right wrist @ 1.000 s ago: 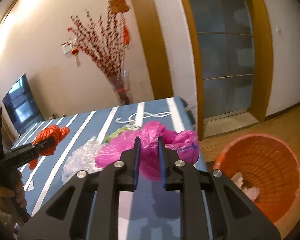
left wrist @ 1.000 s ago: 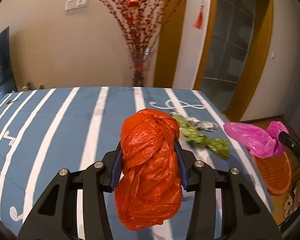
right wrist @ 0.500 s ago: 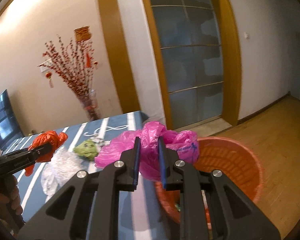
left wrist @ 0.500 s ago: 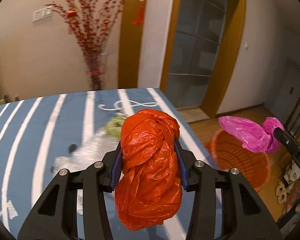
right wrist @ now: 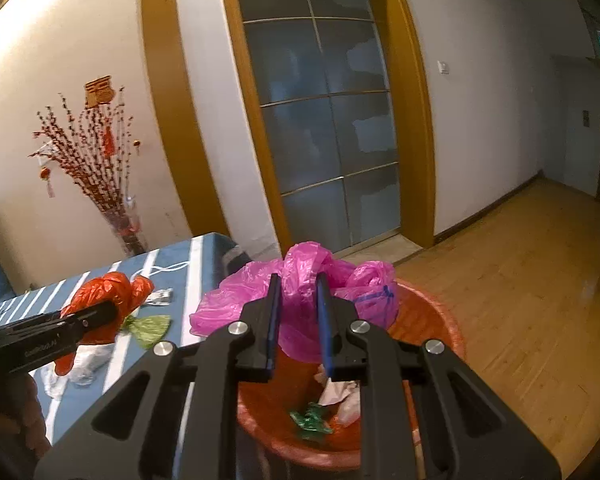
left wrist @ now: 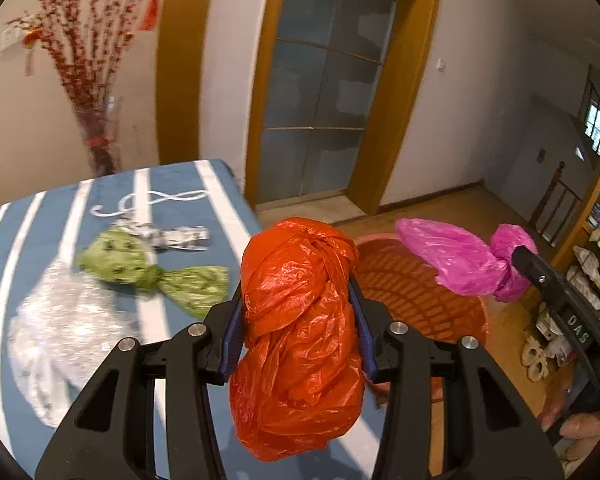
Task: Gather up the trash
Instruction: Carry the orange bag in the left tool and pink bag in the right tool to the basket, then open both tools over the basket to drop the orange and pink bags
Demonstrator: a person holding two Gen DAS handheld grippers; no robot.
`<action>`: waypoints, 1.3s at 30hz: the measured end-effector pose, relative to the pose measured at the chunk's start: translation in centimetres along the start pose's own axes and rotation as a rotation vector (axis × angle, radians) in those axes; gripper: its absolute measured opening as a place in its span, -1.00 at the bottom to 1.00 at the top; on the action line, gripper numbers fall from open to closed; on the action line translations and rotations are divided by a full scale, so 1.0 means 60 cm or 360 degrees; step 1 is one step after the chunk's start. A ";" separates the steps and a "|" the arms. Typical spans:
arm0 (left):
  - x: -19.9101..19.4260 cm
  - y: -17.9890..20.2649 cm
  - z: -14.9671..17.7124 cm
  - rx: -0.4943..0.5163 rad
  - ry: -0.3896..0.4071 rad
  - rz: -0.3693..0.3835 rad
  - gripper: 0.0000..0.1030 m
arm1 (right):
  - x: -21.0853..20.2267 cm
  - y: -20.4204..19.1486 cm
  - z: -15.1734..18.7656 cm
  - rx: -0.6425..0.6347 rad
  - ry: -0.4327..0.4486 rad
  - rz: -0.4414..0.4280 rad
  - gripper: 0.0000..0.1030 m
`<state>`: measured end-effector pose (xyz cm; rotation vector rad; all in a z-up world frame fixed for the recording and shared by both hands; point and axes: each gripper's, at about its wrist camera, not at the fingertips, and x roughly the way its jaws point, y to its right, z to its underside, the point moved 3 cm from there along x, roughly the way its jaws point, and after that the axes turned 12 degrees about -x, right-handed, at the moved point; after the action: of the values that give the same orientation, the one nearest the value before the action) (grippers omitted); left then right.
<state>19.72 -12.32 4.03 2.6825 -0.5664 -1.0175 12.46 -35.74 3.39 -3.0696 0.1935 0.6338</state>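
Two bags are in the air, one per gripper. From the left wrist, the left gripper (left wrist: 298,304) has its jaws clenched on an orange bag (left wrist: 300,332), which bulges above and hangs below the blue pads. To its left lies the bench (left wrist: 172,188), blue with white stripes, bearing a green bag (left wrist: 140,266), a clear bag (left wrist: 64,332) nearer, and a crumpled silver wrapper (left wrist: 172,236) farther off. To the right, past the bench edge, an orange basket (left wrist: 416,292) stands on the wooden floor (left wrist: 504,344). Above the basket's right side the right gripper (left wrist: 518,268) reaches in from the right, grasping a pink bag (left wrist: 456,256) at its knotted neck. A hand (left wrist: 572,420) shows at the lower right edge.

From the right wrist, the right gripper (right wrist: 298,312) has its jaws closed narrowly on the pink bag (right wrist: 300,276), which hangs over the near left rim of the basket (right wrist: 440,320). Inside the basket lie white paper scraps (right wrist: 340,392) and a green scrap (right wrist: 310,420). At left the left gripper (right wrist: 116,308) holds the orange bag (right wrist: 104,296) above the bench (right wrist: 192,280), over the green bag (right wrist: 150,328) and clear bag (right wrist: 88,360).
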 end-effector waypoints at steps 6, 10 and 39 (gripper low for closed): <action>0.039 0.038 0.009 0.0023 -0.0057 0.0060 -0.11 | 0.024 0.043 0.018 0.0069 -0.0038 0.0040 -0.65; 0.067 0.064 0.016 0.0037 -0.0103 0.0101 -0.11 | 0.038 0.069 0.027 0.0109 -0.0053 0.0061 -0.65; 0.154 0.061 0.059 0.0043 -0.0299 0.0060 0.36 | 0.109 0.110 0.076 0.0165 -0.0189 0.0104 0.08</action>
<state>22.66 -19.75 -2.80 2.6050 -0.6669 -1.2682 15.83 -42.93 -3.24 -2.9261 0.3162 0.7797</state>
